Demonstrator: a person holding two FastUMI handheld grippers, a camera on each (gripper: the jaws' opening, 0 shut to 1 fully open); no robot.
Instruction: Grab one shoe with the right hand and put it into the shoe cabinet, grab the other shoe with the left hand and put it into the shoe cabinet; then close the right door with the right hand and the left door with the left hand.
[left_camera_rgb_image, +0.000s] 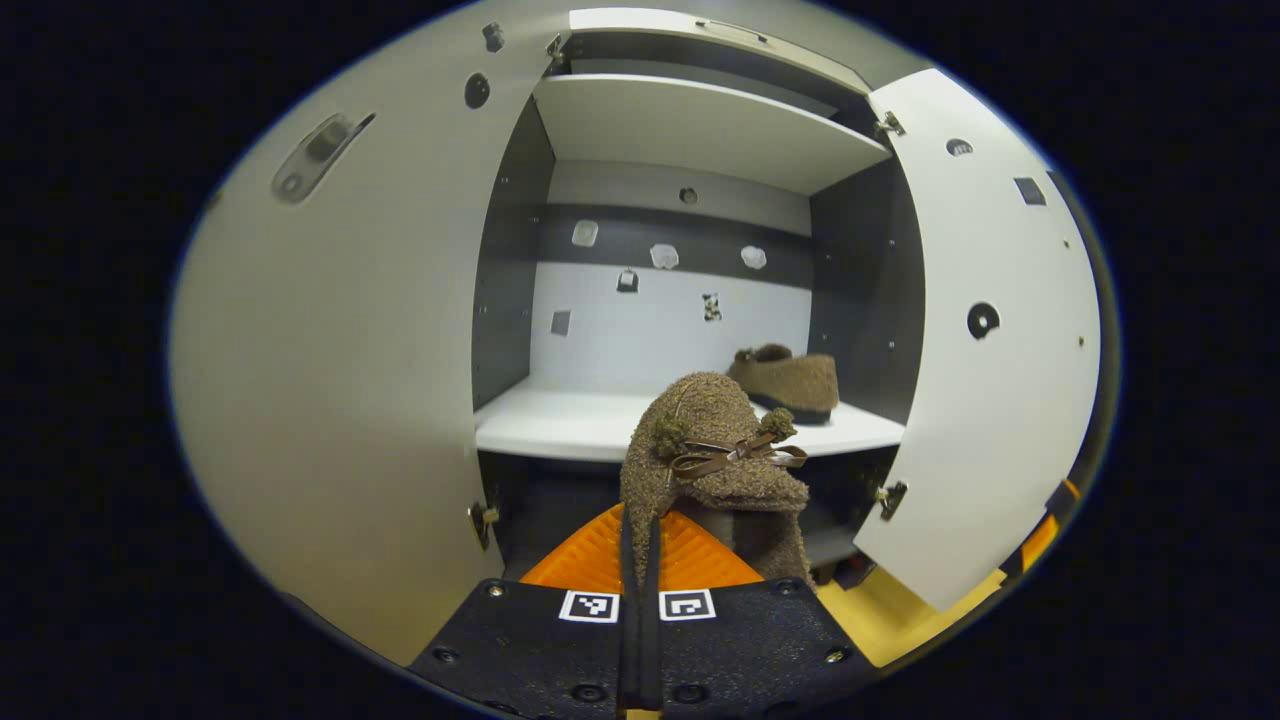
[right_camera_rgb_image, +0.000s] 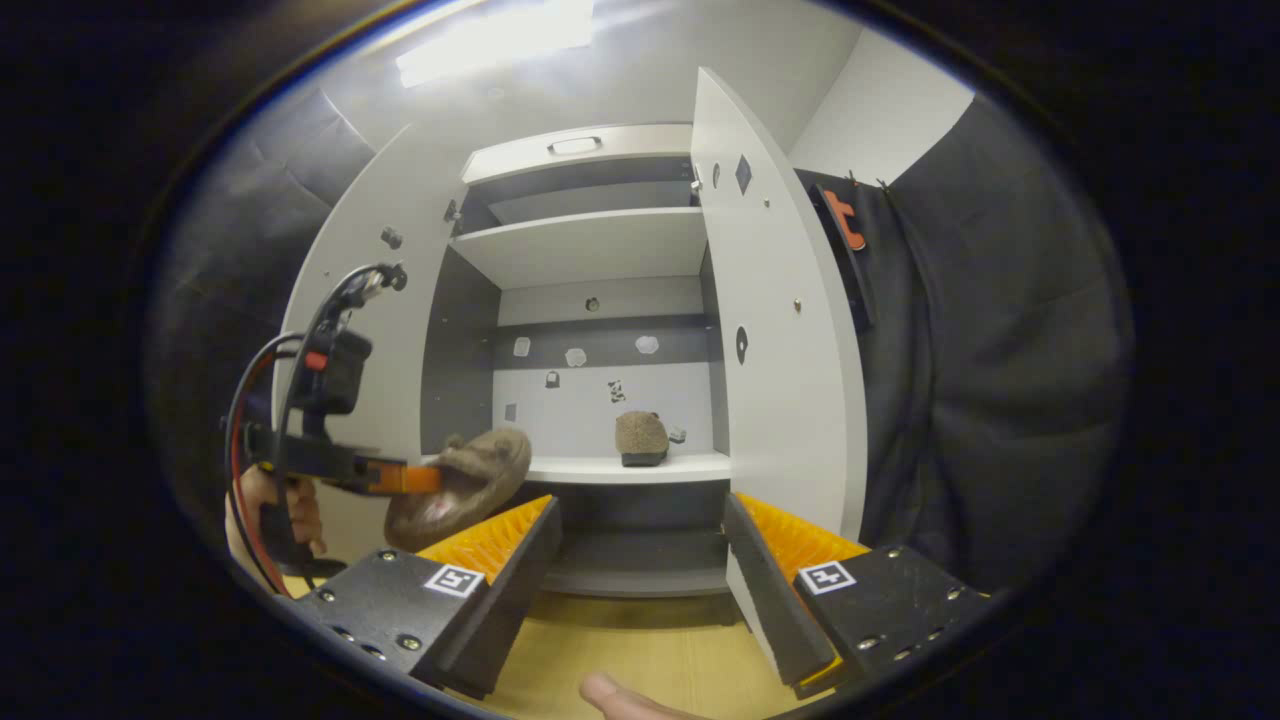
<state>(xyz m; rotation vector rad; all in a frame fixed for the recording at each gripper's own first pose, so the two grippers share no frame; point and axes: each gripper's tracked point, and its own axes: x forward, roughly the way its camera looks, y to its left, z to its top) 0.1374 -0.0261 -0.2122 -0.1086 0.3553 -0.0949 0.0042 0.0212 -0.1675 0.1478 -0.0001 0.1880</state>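
Cabinet (left_camera_rgb_image: 690, 130) with both doors open, seen from two tools. In the left gripper view, the left tool (left_camera_rgb_image: 640, 560) sits at the bottom centre of the frame, its orange fingers (left_camera_rgb_image: 590, 560) closed together on the heel edge of a brown fuzzy shoe (left_camera_rgb_image: 715, 455) with a bow, which stands up in front of the lower shelf (left_camera_rgb_image: 560, 420). A matching shoe (left_camera_rgb_image: 790, 380) already rests on that shelf, to the right of centre and near the right wall. The left door (left_camera_rgb_image: 330, 380) fills the left half of the frame; the right door (left_camera_rgb_image: 990, 350) stands at the right.

In the right gripper view, the right tool (right_camera_rgb_image: 640, 560) spreads wide at the bottom of the frame and holds nothing; the placed shoe (right_camera_rgb_image: 641, 438) lies on the shelf (right_camera_rgb_image: 600, 468) at centre. At the left of this frame the left tool (right_camera_rgb_image: 400, 478), held in a hand (right_camera_rgb_image: 270, 505), carries the second shoe (right_camera_rgb_image: 465, 485) just in front of the shelf edge, not yet inside. The right door (right_camera_rgb_image: 770, 330) rises at right of centre, the left door (right_camera_rgb_image: 390, 330) behind the carried shoe.

Progress, as judged from these positions — the first placement appears complete, the second is under way. Remaining steps: setting the held shoe on the shelf, releasing it, then closing the right door and the left door, each with its own tool.
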